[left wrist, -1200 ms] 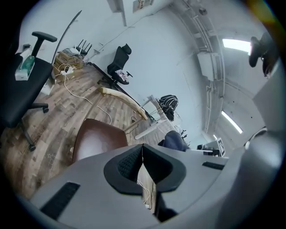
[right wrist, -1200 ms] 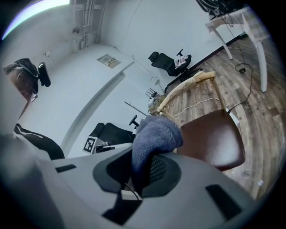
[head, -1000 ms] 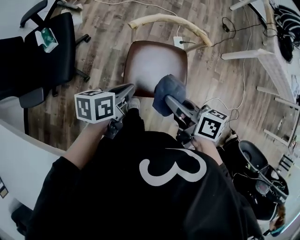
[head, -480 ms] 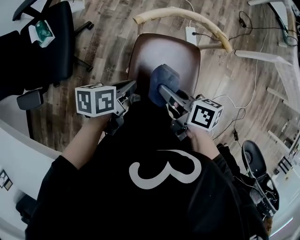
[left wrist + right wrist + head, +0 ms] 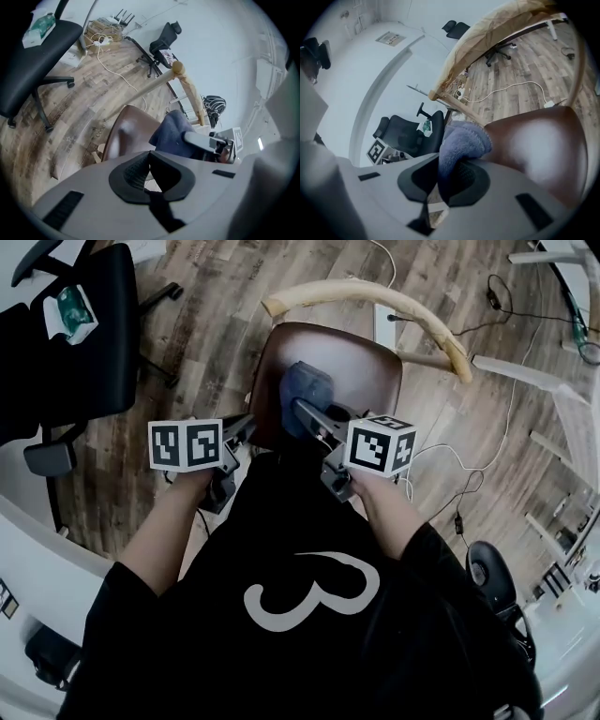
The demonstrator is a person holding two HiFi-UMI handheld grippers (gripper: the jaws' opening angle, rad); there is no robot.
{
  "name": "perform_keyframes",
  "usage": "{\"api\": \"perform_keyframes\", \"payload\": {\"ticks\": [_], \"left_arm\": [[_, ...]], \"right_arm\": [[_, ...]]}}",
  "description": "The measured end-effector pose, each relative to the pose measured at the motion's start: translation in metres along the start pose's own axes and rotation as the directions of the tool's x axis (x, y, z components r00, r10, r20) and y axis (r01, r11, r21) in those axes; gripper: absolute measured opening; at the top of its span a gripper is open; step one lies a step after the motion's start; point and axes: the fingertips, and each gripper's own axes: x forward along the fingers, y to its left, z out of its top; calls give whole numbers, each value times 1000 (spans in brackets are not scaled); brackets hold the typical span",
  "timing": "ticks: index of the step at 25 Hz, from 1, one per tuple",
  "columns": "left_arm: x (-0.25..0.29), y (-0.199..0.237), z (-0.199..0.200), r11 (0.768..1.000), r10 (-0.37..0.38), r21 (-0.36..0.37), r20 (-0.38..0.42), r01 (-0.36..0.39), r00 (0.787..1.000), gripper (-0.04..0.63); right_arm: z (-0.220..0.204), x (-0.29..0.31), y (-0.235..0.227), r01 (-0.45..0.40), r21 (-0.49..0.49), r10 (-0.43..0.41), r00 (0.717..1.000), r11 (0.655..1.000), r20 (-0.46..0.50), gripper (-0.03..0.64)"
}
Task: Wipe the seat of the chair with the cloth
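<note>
Left gripper (image 5: 246, 425): jaws together, empty, just off the front left edge of the brown chair seat (image 5: 361, 367). Right gripper (image 5: 302, 409): jaws clamped on the blue cloth (image 5: 302, 388), over the seat's left half.

Left gripper (image 5: 149, 159), fingers (image 5: 135, 171) together and empty, short of the brown chair seat (image 5: 124, 138) and blue cloth (image 5: 169, 133).

Wooden floor (image 5: 202, 352) under brown chair (image 5: 367, 367), black office chair (image 5: 94, 338), perhaps a white power strip (image 5: 384, 326).
</note>
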Motion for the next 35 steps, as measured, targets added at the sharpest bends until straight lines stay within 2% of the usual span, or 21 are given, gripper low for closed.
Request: {"api": "perform_keyframes", "payload": {"ticks": [2, 4, 7, 9, 14, 19, 22, 26, 31, 35], "left_arm": [[9, 8, 6, 1000, 8, -27, 10, -7, 1000, 14], [15, 21, 11, 999, 44, -24, 13, -43, 999, 14], [22, 42, 9, 992, 118, 35, -1, -118, 993, 14], [24, 53, 6, 989, 139, 53, 0, -138, 990, 14], [22, 88, -4, 965, 238, 108, 30, -240, 971, 14], [26, 109, -19, 942, 305, 148, 7, -302, 952, 14], [26, 114, -24, 939, 314, 148, -2, -311, 949, 14], [20, 126, -25, 938, 331, 112, -6, -328, 944, 14], [17, 140, -20, 930, 355, 108, -6, -352, 935, 14], [20, 144, -13, 931, 355, 95, 3, -354, 935, 14]], "right_arm": [[9, 14, -12, 28, -32, -28, 999, 999, -26, 49], [15, 30, -20, 43, -63, -47, 997, 997, -59, 49], [17, 58, -31, 70, -145, -90, 987, 987, -134, 49], [16, 78, -35, 73, -186, -106, 979, 980, -173, 49], [12, 116, -32, 38, -262, -99, 969, 964, -225, 49], [26, 142, -37, 10, -149, -37, 984, 989, -177, 49], [31, 154, -50, 14, -95, -29, 986, 995, -163, 49], [28, 165, -74, 81, -156, -109, 977, 984, -185, 49], [26, 167, -102, 170, -270, -231, 950, 948, -212, 49], [25, 163, -119, 222, -293, -293, 929, 930, -225, 49]]}}
